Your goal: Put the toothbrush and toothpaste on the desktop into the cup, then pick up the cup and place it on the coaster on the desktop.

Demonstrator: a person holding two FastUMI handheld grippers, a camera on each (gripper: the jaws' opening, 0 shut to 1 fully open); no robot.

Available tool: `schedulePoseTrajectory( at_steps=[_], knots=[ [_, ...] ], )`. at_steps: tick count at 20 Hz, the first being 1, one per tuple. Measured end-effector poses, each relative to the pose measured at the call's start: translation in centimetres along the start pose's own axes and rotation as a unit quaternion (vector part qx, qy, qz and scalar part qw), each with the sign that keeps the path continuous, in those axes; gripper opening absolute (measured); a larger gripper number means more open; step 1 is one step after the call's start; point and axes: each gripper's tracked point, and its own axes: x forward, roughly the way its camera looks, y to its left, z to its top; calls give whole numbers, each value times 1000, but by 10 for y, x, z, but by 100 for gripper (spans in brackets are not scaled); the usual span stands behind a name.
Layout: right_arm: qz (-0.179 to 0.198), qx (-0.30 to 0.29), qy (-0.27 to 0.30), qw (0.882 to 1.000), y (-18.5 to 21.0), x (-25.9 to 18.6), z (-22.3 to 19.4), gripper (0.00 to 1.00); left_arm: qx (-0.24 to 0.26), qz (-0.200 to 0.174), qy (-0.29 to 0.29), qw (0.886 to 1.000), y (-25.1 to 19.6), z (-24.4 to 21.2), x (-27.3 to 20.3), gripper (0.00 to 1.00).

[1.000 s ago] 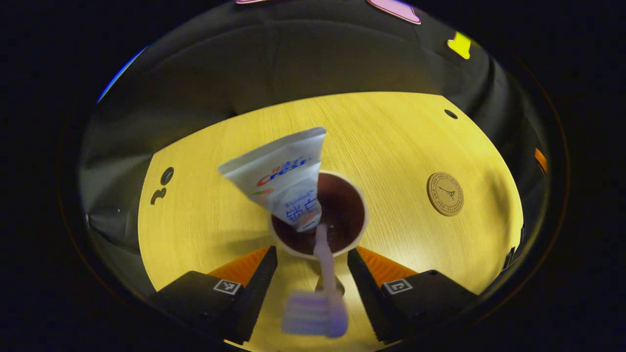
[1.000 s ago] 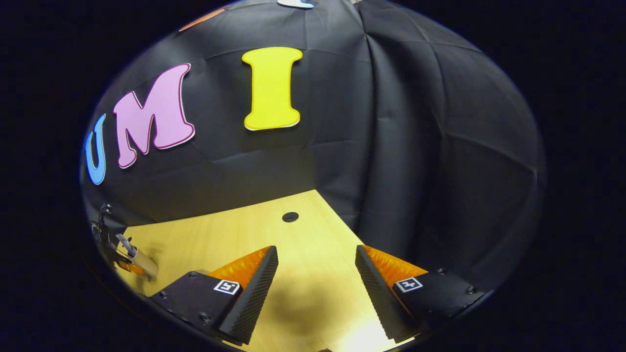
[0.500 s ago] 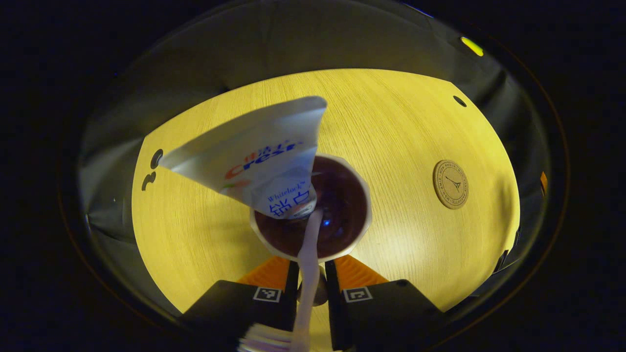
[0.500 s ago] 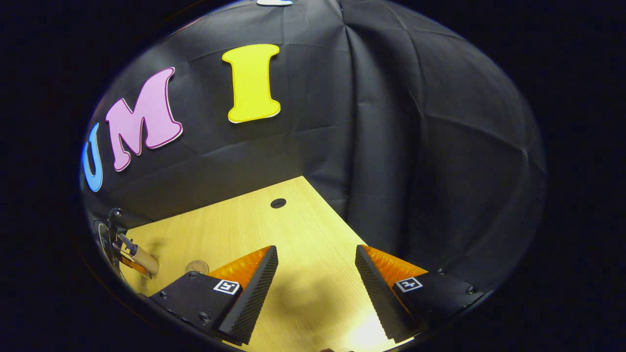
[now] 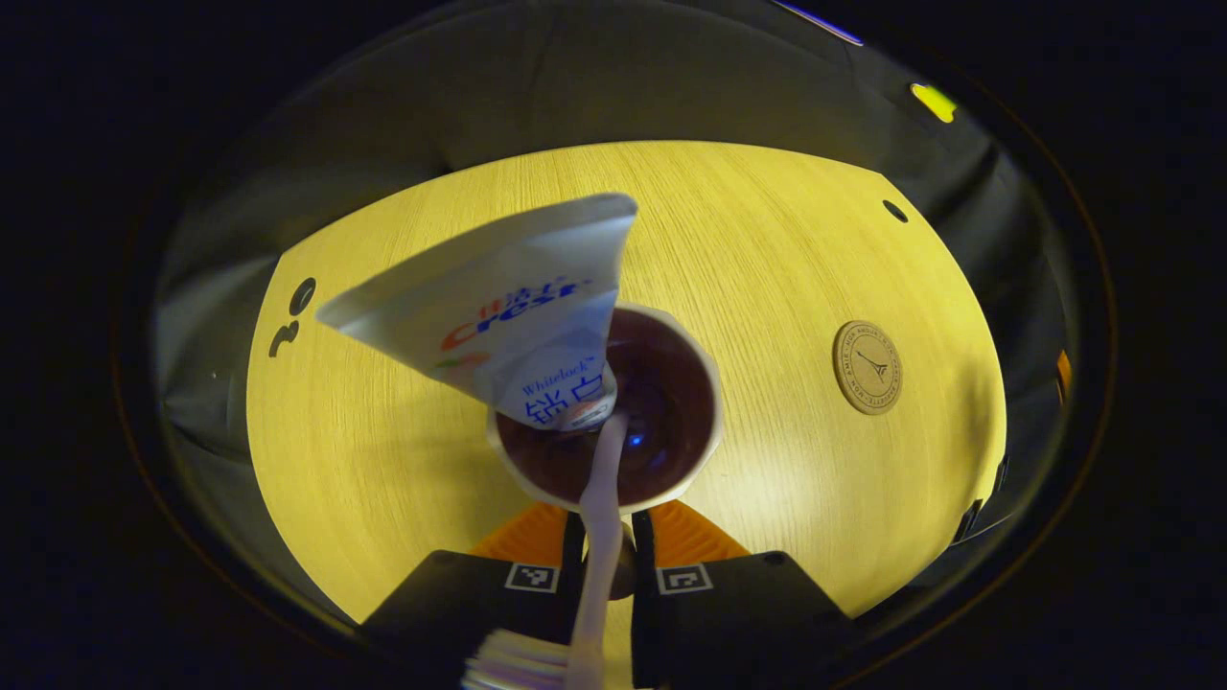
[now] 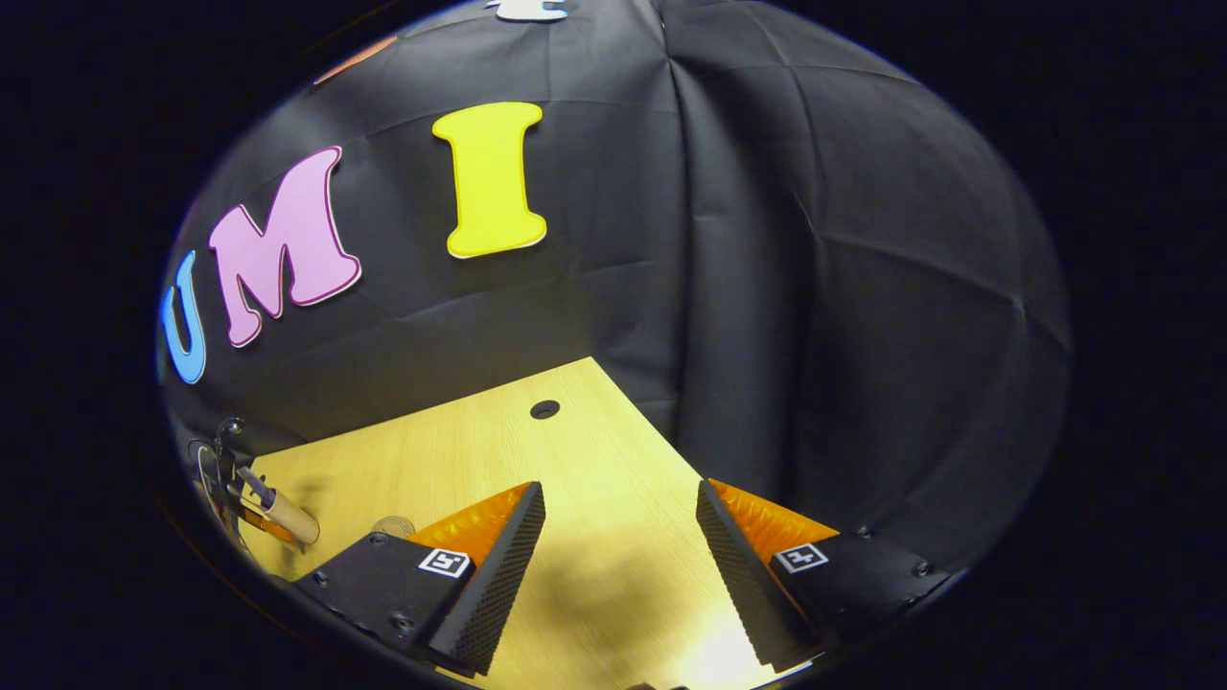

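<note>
A pale wooden desktop [image 5: 383, 460] carries a cup [image 5: 671, 422] and, well apart, a round coaster [image 5: 867, 367].

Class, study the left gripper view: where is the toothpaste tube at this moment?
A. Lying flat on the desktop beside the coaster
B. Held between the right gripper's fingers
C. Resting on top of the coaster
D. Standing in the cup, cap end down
D: the toothpaste tube leans out of the cup with its cap end inside, next to the toothbrush, while the coaster lies bare off to the side.
</note>
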Motion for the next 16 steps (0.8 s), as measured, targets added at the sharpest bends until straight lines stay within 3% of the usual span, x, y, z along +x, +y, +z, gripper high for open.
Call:
schedulePoseTrajectory(
  at_steps=[5,16],
  knots=[
    [-2,0,-7,1000,-8,-13,2,98,38,-4,-21,999,-22,14,-18,22],
    [-35,28,-16,999,-65,-57,-9,100,135,-55,-31,989,-145,38,-23,22]
  ],
)
